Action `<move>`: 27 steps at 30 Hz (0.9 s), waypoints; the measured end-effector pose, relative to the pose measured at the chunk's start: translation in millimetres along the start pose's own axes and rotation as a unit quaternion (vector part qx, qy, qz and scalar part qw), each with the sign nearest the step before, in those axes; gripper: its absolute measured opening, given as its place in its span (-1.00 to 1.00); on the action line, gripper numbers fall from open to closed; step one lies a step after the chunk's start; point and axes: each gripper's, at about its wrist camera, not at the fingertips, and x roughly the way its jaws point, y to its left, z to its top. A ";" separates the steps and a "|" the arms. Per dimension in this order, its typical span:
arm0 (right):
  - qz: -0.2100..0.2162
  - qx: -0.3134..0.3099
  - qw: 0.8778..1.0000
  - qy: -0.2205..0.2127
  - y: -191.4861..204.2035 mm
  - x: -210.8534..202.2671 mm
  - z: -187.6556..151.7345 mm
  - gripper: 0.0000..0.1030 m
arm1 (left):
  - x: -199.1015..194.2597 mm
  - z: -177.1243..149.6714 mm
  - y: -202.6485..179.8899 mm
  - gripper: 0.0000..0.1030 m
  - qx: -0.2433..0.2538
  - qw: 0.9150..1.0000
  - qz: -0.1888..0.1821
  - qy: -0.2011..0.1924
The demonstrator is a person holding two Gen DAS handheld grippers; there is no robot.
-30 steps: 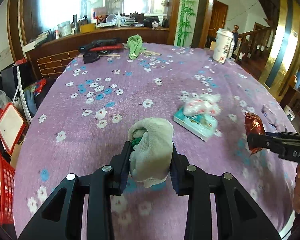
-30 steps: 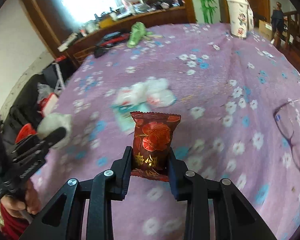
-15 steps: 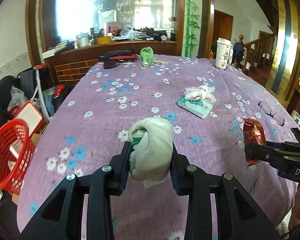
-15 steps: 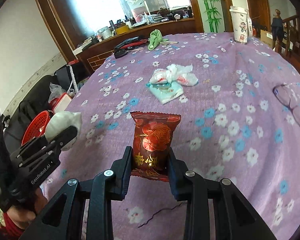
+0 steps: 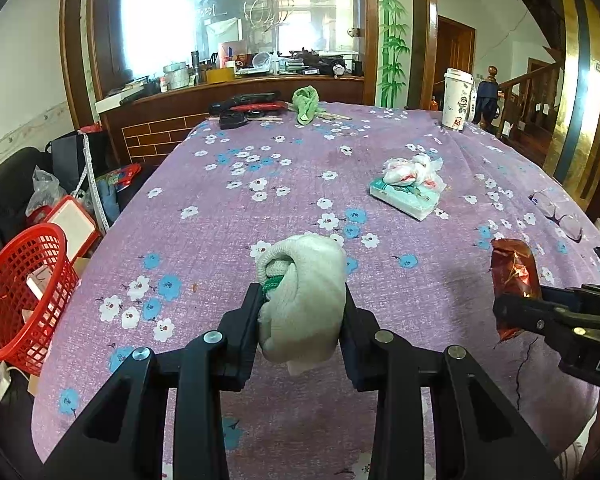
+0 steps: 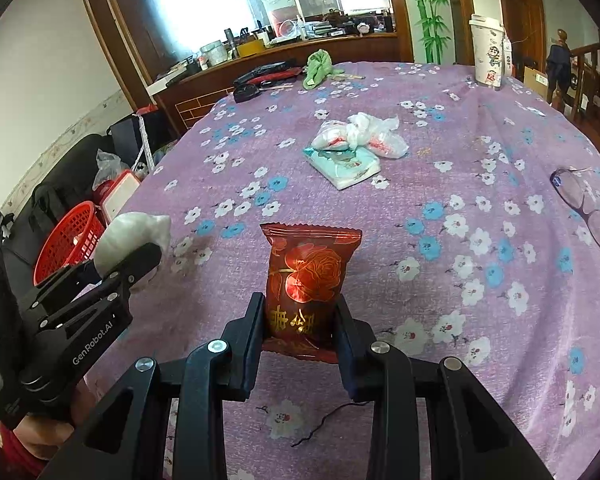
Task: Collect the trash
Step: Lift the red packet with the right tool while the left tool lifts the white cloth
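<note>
My left gripper [image 5: 302,306] is shut on a balled-up whitish cloth glove [image 5: 304,296] with a green cuff, held above the near part of the purple flowered tablecloth [image 5: 284,152]. My right gripper [image 6: 300,316] is shut on a red snack wrapper [image 6: 306,276] printed with a gold rose. The wrapper [image 5: 514,276] also shows at the right of the left wrist view. In the right wrist view the left gripper [image 6: 112,260] and its glove [image 6: 134,234] appear at the left. A red mesh basket [image 5: 20,292] stands on the floor left of the table, and shows again [image 6: 70,236] beyond the left gripper.
Mid-table lie a crumpled plastic bag [image 5: 414,170] on a teal tissue pack [image 5: 406,198]. Glasses [image 6: 588,208] rest at the right edge. A paper cup [image 5: 458,98], a green rag [image 5: 306,104] and black tools [image 5: 248,108] sit at the far end. Bags clutter the floor at left.
Both grippers have drawn back toward the near edge of the table, each keeping its hold. The red basket has come into view at the left.
</note>
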 end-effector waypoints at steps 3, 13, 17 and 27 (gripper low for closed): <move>-0.001 -0.004 1.000 0.002 1.9 0.7 0.5 -0.33 | -1.0 0.4 -0.2 -0.34 0.001 1.000 -0.001 0.000; -0.003 -0.006 1.000 0.003 4.5 1.1 1.2 -0.33 | -1.6 0.2 -3.6 -0.34 0.012 1.000 0.009 -0.003; -0.003 -0.007 1.000 0.002 5.1 0.9 0.8 -0.33 | -2.0 -0.2 -1.6 -0.34 0.012 1.000 0.011 -0.004; -0.002 -0.007 1.000 0.004 5.0 1.1 -0.3 -0.33 | -4.1 -0.4 -0.7 -0.34 0.016 1.000 0.018 -0.008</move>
